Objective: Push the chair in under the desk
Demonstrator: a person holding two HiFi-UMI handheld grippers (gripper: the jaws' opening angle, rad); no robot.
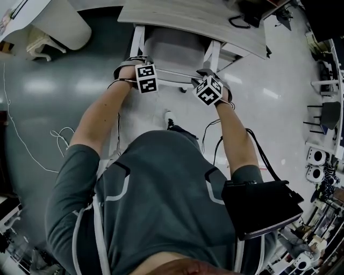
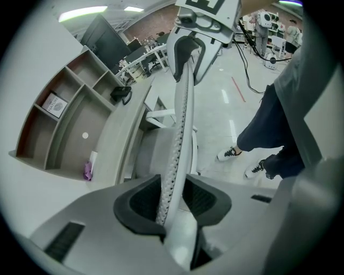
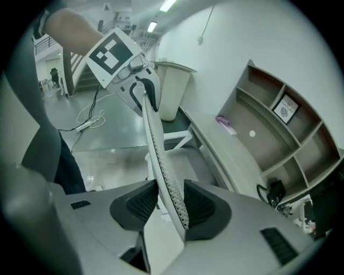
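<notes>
Showing a white, mesh-backed chair [image 1: 172,51] standing upright. Sitting with grey seat partly under the pale wooden desk [image 1: 188,16].

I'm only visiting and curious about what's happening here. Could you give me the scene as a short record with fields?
Person: standing behind the chair, one pair of tongs in each hand
Left tongs: clamped on the chair back
Right tongs: clamped on the same chair back, further along its top edge
Chair: white, seat reaching the edge of the desk, not fully under it
</notes>
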